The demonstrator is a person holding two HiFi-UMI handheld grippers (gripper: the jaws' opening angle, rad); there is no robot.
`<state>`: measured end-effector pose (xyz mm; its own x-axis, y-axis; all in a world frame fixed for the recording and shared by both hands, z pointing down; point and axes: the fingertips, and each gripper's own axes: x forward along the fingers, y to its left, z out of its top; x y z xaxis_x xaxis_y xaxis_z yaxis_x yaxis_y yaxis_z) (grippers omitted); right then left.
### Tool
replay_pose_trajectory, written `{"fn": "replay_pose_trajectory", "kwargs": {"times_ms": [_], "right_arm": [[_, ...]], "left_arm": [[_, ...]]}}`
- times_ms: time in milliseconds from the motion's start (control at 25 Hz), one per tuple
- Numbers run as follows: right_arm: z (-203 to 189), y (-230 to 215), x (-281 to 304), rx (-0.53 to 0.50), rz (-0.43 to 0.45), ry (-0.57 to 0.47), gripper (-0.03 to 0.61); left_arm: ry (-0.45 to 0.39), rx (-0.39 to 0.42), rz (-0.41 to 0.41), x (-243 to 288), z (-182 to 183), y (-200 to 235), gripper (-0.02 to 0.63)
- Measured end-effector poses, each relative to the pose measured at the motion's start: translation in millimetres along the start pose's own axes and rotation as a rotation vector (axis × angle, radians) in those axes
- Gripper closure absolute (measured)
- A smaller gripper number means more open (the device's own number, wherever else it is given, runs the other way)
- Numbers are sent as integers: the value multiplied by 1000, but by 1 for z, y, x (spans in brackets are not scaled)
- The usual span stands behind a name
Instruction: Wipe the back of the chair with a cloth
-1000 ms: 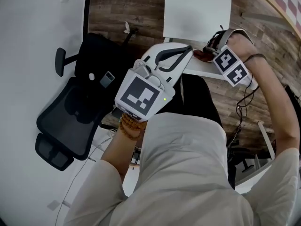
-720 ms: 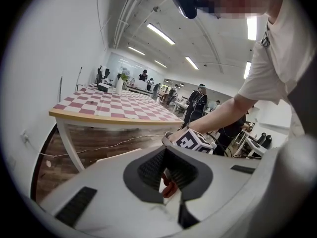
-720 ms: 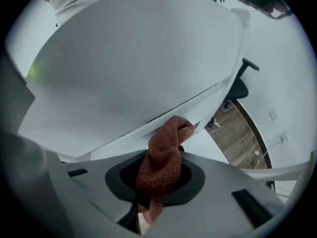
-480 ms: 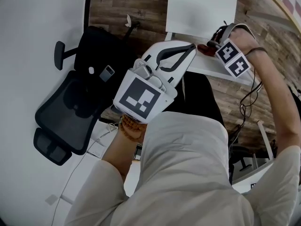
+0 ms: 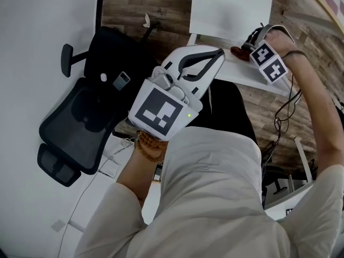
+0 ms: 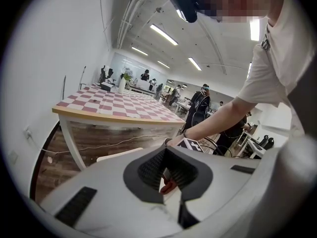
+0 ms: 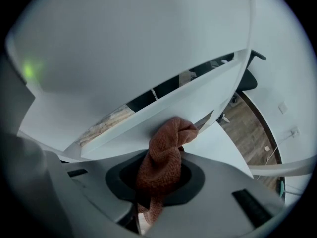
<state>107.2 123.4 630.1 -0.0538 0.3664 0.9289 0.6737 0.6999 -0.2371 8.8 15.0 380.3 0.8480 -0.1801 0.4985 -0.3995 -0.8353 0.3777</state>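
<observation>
From my seat, the head view is evenly lit but muted, with greyed colours and no hard shadows. The white wall (image 5: 32, 36) far left of the cloth (image 5: 236, 51) is the brightest patch. The black office chair (image 5: 91, 117) between them loses detail in its dark mesh, and straight lines bow toward the rim.

In the left gripper view, the ceiling strip lights (image 6: 163, 34) high above the cloth flare white. A black ring frames the fisheye circle, and the left tongs (image 6: 173, 180) in front of the cloth are soft.

In the right gripper view, the cloth's weave is sharp and the white surfaces above it are washed out. A blurred green glow (image 7: 28, 71) sits up left of it, and the recess of the right tongs (image 7: 161, 185) around it lies in deep shadow.
</observation>
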Motion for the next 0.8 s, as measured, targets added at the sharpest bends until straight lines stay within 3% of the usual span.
{"fn": "replay_pose_trajectory", "kwargs": {"times_ms": [800], "right_arm": [[8, 34, -50, 70, -49, -30, 495]], "left_arm": [[15, 53, -39, 12, 12, -22, 601]]}}
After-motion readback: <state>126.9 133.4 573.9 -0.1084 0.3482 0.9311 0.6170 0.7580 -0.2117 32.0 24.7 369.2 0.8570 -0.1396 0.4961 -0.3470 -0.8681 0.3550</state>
